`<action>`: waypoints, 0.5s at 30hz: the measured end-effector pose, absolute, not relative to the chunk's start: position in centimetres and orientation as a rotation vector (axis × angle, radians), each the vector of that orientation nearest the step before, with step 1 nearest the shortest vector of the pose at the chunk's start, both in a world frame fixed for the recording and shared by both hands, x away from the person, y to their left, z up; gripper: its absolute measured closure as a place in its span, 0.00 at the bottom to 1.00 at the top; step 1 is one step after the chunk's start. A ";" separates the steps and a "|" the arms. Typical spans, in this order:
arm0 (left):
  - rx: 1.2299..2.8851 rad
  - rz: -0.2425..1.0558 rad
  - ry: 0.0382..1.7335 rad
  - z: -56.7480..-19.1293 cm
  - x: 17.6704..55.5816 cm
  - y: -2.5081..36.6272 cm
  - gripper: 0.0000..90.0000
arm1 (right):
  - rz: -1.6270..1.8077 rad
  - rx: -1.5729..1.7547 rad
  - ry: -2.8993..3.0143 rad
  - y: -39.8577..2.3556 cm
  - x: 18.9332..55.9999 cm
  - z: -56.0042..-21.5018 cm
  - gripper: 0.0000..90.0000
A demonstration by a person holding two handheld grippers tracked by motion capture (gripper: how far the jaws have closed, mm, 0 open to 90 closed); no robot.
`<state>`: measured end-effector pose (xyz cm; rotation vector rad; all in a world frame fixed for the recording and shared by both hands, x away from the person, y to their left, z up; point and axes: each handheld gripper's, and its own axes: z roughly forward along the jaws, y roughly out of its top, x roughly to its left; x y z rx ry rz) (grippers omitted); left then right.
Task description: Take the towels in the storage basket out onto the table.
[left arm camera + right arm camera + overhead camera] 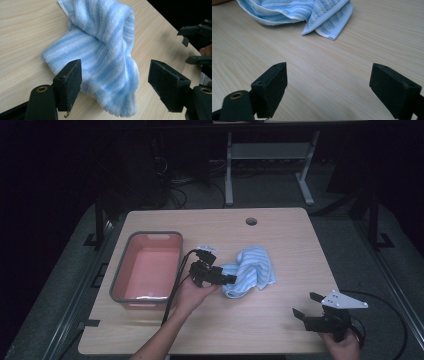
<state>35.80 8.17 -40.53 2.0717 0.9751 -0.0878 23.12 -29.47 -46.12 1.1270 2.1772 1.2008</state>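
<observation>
Wooden table (280,320): striped towel (252,270), pink tub (150,237).

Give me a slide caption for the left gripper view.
Open left gripper straddling a crumpled blue-and-white striped terry towel on a light wooden table.

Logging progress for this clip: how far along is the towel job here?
Nothing looks done: the towel lies crumpled on the table, the pink tub beside it. In hand: the left gripper is open around its end. The right gripper waits open. Grasping remains.
</observation>
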 end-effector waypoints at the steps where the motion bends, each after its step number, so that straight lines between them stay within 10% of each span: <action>1: 2.071 -0.083 0.977 -40.6 35.6 8.2 0.30 | 1.200 1.127 2.178 -29.5 23.1 -46.1 0.16; 15: 2.080 -0.083 0.943 -40.2 33.3 9.4 0.30 | 1.187 1.131 2.181 -29.6 23.1 -46.3 0.16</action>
